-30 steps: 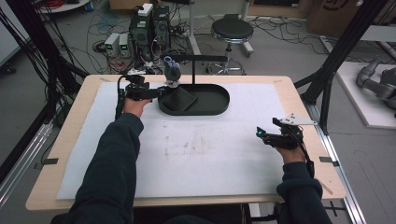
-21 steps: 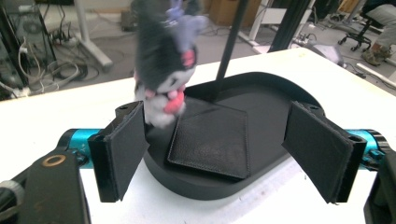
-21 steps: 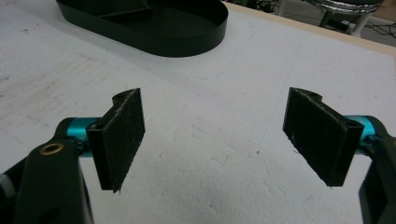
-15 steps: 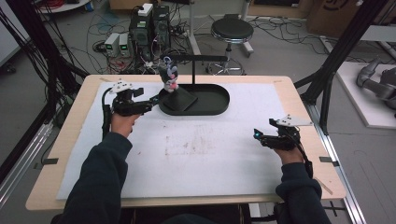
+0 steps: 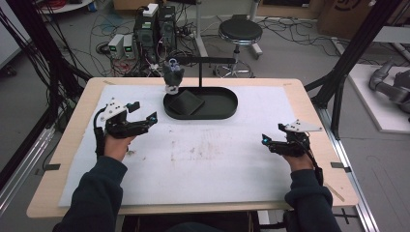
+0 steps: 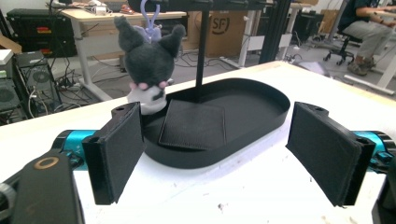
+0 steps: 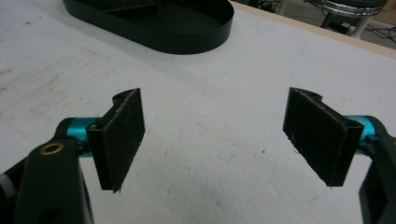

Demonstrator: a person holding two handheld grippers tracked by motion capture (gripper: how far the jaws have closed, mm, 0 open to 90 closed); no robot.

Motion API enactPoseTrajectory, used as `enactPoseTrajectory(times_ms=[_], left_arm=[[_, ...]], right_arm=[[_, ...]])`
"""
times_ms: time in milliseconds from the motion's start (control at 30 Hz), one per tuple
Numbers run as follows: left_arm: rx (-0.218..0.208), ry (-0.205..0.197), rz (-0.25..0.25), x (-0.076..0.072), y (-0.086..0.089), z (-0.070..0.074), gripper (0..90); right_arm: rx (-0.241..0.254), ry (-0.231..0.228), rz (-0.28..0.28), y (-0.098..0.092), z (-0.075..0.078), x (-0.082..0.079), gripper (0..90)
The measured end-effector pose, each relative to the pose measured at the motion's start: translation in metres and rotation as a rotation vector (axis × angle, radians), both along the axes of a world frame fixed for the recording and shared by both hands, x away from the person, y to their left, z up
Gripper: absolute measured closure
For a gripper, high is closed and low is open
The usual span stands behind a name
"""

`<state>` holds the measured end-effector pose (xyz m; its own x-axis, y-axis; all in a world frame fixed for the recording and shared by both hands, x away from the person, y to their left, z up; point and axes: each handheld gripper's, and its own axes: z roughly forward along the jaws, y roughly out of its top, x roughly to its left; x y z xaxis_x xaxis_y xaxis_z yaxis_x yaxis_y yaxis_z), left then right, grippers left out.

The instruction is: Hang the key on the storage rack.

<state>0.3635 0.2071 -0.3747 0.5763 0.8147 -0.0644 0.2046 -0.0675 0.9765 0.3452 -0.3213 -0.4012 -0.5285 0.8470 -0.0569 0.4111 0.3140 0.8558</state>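
From above, a person is sitting at a tabletop (image 5: 203, 159) covered by a white sheet. The left gripper (image 5: 145, 121) is hovering near the left edge, its jaws spread wide and holding nothing, aimed toward the far edge. There, a black oval tray (image 5: 217, 104) is resting with a dark square pad (image 5: 186, 103) inside, and a grey plush toy (image 5: 172, 75) is hanging from a black stand (image 5: 200, 67) over the tray's left end. The right gripper (image 5: 267, 141) is waiting near the right edge, well apart from the tray, jaws wide and empty.

Along the left gripper, the plush toy (image 6: 148, 63) is dangling by a purple clip just above the tray (image 6: 261, 119) rim, beyond the open pads (image 6: 119, 156).

Along the right gripper, spread pads (image 7: 123, 135) are framing bare white sheet, with the tray (image 7: 187, 32) farther off.
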Motion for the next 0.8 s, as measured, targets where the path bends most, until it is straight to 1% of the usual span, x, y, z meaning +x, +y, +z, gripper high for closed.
enactPoseTrajectory(times_ms=[100,300,467,533,800], left_arm=[[0.008,-0.004,0.001,-0.003,0.002,-0.004,18.4],[0.022,0.007,0.003,-0.01,0.004,-0.013,18.4],[0.006,0.02,0.004,-0.013,0.008,-0.02,18.4],[0.0,0.027,0.012,-0.013,0.01,-0.022,18.4],[-0.003,0.045,0.021,-0.013,0.013,-0.027,18.4]], right_arm=[[-0.002,-0.001,-0.003,0.0,0.0,0.0,21.2],[-0.008,-0.001,-0.016,0.001,0.0,-0.002,21.2],[-0.012,0.002,-0.02,0.001,-0.001,-0.002,21.2],[-0.015,0.004,-0.019,0.001,-0.002,-0.002,21.2],[-0.025,0.008,-0.022,0.001,-0.003,0.0,21.2]])
